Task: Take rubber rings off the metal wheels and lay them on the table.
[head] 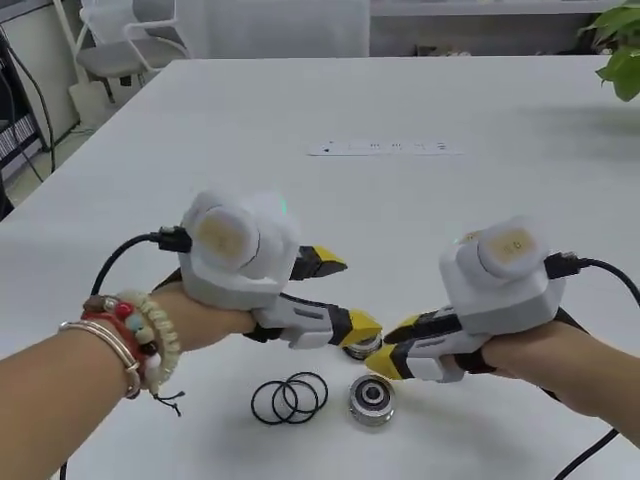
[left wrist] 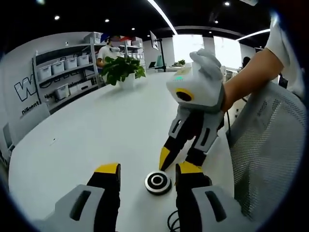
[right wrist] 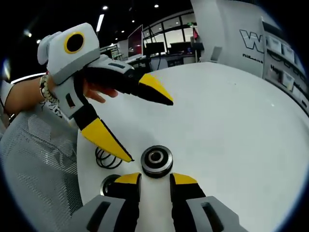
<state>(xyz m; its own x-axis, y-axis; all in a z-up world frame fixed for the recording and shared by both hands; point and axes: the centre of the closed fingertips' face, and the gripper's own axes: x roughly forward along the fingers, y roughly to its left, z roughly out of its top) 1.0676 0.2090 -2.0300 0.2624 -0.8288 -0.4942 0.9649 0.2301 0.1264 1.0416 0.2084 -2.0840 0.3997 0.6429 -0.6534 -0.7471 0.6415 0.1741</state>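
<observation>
Since the metal wheel (right wrist: pixel 156 159) by the table's (head: pixel 400 100) near edge needs bracing, my left claw (head: pixel 355 297) gapes wide beside it. My right claw (head: pixel 385 348), narrow, faces it, empty.

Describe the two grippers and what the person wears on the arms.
Both the left gripper and right gripper have rounded white-grey bodies, black jaws with yellow tips, and a black cable at the back. The left wrist wears red and cream beaded bracelets.
</observation>
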